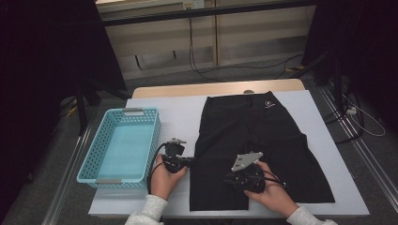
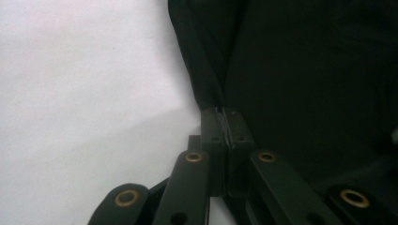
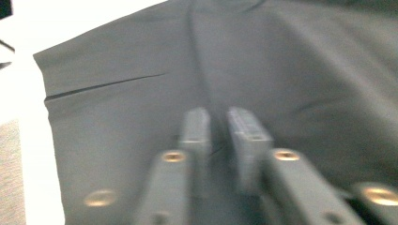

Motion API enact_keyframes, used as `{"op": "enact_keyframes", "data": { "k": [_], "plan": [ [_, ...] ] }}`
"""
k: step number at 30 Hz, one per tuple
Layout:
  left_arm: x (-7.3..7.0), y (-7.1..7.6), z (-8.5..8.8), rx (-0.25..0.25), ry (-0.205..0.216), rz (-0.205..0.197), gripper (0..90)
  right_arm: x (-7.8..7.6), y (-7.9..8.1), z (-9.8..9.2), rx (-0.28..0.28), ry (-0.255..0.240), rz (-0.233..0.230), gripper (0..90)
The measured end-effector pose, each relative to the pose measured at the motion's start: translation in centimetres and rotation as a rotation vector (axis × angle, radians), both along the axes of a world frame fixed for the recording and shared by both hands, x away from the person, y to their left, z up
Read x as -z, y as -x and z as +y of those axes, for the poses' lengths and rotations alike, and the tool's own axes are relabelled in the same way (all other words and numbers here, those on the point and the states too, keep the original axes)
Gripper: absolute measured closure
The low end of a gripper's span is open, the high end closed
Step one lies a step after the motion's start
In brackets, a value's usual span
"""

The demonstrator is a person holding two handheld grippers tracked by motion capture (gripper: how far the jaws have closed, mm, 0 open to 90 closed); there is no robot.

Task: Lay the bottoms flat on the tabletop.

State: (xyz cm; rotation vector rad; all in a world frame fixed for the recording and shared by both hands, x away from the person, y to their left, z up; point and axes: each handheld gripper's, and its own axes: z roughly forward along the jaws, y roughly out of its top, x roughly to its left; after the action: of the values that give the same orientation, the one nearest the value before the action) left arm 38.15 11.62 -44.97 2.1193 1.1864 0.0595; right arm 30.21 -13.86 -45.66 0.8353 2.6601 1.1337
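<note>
The pair of black fabric shorts (image 1: 256,140) lies spread flat on the white table cover (image 1: 178,117), filling the middle and the 3 o'clock half of it, with nothing folded so far; the work looks to be at its very start, the first grip on the cloth just being taken. The long axis of the shorts runs from 12 to 6 o'clock: the waistband with its small white logo points to 12, away from the person, and the two leg hems point to 6, toward the table's near edge. The left gripper (image 1: 187,161) sits at the shorts' 9 o'clock edge, and in the left gripper view its jaws are pressed together on the dark hem (image 2: 220,101), pinching a fold of cloth. The right gripper (image 3: 224,129) lies over the near leg at about 6 o'clock; its picture is blurred, the jaws stand almost together just above or on the fabric, and whether any cloth is caught between them I cannot tell. The light-blue plastic lattice basket (image 1: 123,140) waits empty at 9 o'clock, so folding and stowing probably remain.
</note>
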Motion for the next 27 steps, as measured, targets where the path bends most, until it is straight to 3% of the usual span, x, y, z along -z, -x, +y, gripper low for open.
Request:
{"op": "enact_keyframes", "data": {
  "k": [6,8,12,13,15,16,19,22,27],
  "plan": [
    [-0.2,0.2,-0.1,0.022,0.001,0.011,88.6,-0.2,0.4,-0.3,-0.013,-0.027,0.076,90.0],
    [-0.2,0.4,-0.1,0.03,0.003,0.003,88.4,-0.1,0.8,-0.4,-0.051,-0.025,0.089,89.9],
    [-0.1,0.6,-0.1,0.036,0.003,0.008,81.5,-0.3,1.1,-0.5,-0.062,-0.024,0.092,78.3],
    [-0.2,0.6,0.0,0.035,0.001,-0.003,78.3,-0.4,1.1,-0.7,-0.049,-0.022,0.071,73.2],
    [-0.3,0.5,0.0,0.023,-0.01,-0.042,62.8,-1.1,1.1,-1.4,-0.029,-0.05,0.046,67.6],
    [-0.3,0.4,0.2,0.014,-0.007,-0.052,56.1,-1.4,1.0,-1.9,0.001,-0.053,0.021,60.9],
    [-0.3,-0.1,0.5,-0.005,0.014,-0.099,37.0,-2.0,0.4,-4.3,0.088,-0.081,-0.004,55.9],
    [-0.4,-0.4,0.5,0.013,-0.023,-0.144,28.5,-2.2,0.1,-6.8,0.165,-0.088,-0.019,52.0],
    [-0.2,-0.8,-0.1,0.036,-0.039,-0.17,20.9,-1.9,0.2,-10.0,0.275,-0.023,-0.044,48.9]
  ]
}}
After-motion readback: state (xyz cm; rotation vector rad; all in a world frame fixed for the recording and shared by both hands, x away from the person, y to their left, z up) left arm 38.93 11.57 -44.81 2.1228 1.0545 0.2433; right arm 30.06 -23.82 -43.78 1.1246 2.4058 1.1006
